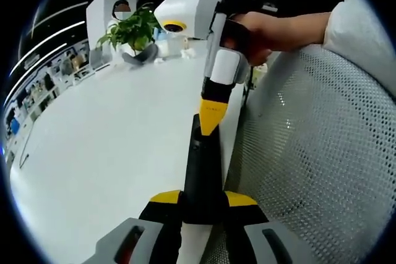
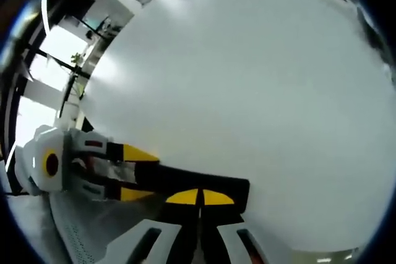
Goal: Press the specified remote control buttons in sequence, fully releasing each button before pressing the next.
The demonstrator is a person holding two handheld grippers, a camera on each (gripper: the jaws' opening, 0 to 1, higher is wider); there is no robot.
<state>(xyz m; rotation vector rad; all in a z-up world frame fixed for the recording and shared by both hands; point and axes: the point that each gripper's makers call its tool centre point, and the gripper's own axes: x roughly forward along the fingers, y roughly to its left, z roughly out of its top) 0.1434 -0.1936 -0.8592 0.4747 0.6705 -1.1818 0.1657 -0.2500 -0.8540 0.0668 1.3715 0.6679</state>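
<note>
Left gripper (image 1: 203, 205) clamps the black remote (image 1: 202, 171) by its near end at the white table's (image 1: 111, 146) edge, steadying it so the right gripper (image 1: 210, 122), jaws together, presses a button.

I'm working in an office or showroom. A long white table (image 1: 105, 146), a potted plant (image 1: 133, 29) and display shelves (image 1: 37, 88) surround me.
</note>
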